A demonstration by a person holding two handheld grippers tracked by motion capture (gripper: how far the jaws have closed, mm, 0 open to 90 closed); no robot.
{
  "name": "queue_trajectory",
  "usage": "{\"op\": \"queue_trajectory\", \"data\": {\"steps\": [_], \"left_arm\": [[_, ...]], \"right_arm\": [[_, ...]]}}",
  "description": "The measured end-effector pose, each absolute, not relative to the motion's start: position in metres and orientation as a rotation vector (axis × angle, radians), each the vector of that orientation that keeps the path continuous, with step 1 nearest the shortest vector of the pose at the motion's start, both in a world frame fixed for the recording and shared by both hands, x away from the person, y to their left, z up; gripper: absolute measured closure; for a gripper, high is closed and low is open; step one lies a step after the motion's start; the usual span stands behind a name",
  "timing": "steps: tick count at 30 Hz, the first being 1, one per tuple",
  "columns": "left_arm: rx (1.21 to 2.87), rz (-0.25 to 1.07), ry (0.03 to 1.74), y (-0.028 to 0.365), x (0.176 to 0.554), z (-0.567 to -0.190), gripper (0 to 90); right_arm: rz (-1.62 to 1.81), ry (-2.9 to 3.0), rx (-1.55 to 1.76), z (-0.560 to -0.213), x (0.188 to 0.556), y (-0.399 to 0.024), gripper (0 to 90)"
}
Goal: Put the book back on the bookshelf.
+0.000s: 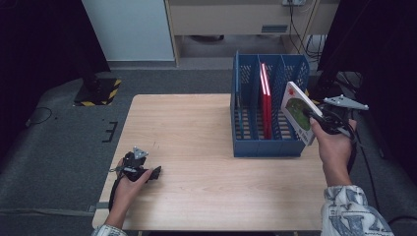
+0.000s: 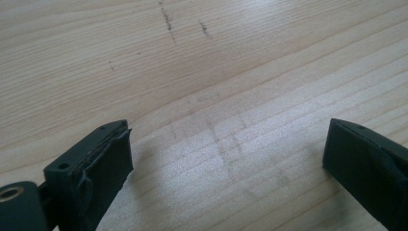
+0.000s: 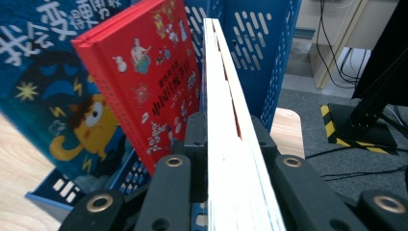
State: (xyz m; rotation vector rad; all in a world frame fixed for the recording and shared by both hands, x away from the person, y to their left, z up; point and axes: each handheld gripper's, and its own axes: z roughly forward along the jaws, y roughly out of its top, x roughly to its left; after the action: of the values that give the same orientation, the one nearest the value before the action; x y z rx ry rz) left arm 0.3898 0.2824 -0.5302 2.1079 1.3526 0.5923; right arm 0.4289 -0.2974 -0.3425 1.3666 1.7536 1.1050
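My right gripper (image 1: 314, 117) is shut on a thin white book (image 1: 298, 112) with a green picture on its cover, held tilted in the air just right of the blue slotted rack (image 1: 246, 142). In the right gripper view the book's white page edge (image 3: 226, 139) runs up between the two black jaws. Red books (image 1: 266, 101) stand in the rack's middle slot; the right gripper view shows a red book (image 3: 144, 82) and a blue one (image 3: 48, 91) leaning inside. My left gripper (image 1: 156, 173) rests on the table near its front left edge, and its fingers (image 2: 103, 156) stand wide apart over bare wood.
The wooden table (image 1: 196, 142) has open room left of the rack. Beyond it lie grey floor, a yellow-black striped base (image 1: 101, 91) at the back left, and cables (image 1: 300, 29) at the back right. Another striped base (image 3: 356, 127) stands right of the table.
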Motion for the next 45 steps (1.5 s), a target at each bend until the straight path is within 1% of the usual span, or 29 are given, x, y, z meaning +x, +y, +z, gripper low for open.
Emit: {"op": "queue_trajectory", "data": {"steps": [10,18,28,36,45], "left_arm": [[2.104,0.587,1.356,0.283,0.390,-0.530,2.1],[2.097,0.579,1.356,0.283,0.391,-0.531,2.1],[2.098,0.578,1.354,0.283,0.391,-0.531,2.5],[2.099,0.579,1.353,0.282,0.391,-0.531,2.5],[2.094,0.573,1.353,0.283,0.391,-0.531,2.4]], "right_arm": [[1.086,1.715,1.402,-0.351,0.452,-0.293,75.9],[1.023,1.703,1.417,-0.369,0.474,-0.283,75.9],[1.009,1.694,1.428,-0.386,0.482,-0.278,75.9],[1.007,1.686,1.442,-0.387,0.488,-0.279,75.9],[0.991,1.684,1.472,-0.398,0.501,-0.277,75.9]]}}
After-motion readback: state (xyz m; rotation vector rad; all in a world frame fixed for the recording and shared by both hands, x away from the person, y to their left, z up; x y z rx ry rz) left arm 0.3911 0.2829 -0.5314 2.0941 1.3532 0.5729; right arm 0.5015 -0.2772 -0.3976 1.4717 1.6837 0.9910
